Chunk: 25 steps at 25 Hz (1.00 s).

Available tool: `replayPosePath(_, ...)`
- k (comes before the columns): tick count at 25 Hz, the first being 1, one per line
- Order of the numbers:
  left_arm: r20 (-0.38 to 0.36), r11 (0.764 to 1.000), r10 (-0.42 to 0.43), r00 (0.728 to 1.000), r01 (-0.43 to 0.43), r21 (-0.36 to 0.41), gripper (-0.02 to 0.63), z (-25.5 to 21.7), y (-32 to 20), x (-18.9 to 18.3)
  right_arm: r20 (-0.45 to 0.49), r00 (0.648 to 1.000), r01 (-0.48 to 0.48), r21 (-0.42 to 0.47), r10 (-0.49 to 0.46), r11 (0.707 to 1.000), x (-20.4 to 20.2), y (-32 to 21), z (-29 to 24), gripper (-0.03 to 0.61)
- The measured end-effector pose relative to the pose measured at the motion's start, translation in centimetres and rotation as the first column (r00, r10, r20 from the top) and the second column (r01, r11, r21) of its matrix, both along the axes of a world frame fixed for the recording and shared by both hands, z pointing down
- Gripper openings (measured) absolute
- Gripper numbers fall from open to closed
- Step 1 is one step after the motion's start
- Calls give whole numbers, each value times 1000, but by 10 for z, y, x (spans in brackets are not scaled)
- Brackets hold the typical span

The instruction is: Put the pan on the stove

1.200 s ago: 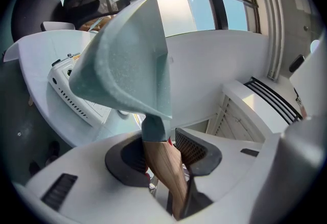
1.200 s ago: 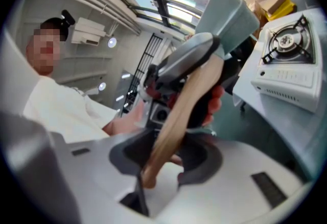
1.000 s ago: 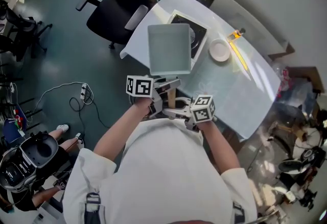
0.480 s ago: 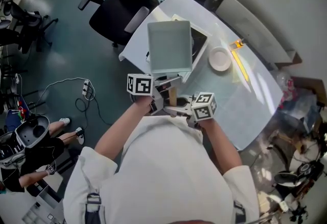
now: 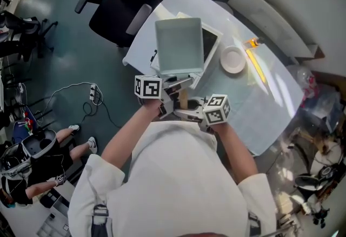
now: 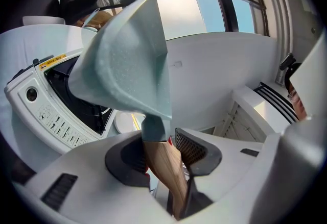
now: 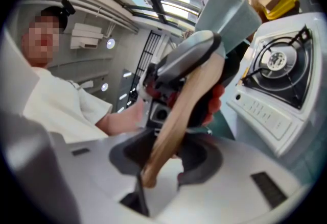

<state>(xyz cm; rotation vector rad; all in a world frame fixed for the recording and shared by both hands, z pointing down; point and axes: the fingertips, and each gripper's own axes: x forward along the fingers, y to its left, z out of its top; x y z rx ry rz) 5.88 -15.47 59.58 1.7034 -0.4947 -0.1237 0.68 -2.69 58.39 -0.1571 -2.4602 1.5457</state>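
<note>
White table (image 5: pixel 259 95) at twelve o'clock carries the stove (image 5: pixel 211 41). The pan (image 5: pixel 178 47) hovers above it, with the left gripper (image 6: pixel 163 151) and right gripper (image 7: pixel 168 159) both clamped on its wooden handle (image 5: pixel 183 102).

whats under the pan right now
The stove on the white table. The pan hangs in the air above it, not resting on it. In the head view it covers most of the stove's top; the right gripper view shows a burner bare.
</note>
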Motion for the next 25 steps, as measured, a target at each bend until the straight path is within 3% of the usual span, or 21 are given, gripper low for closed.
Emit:
replayPosePath(8,28,994,107,994,-107,-7,173,36,-13,4,-47,997,-69,-21,68,997,-7,-18,33,161)
replayPosePath(25,-6,963,259,966,-259,-75,176,114,-18,7,-105,976,-201,-125,189,972,-22,-35,107,158)
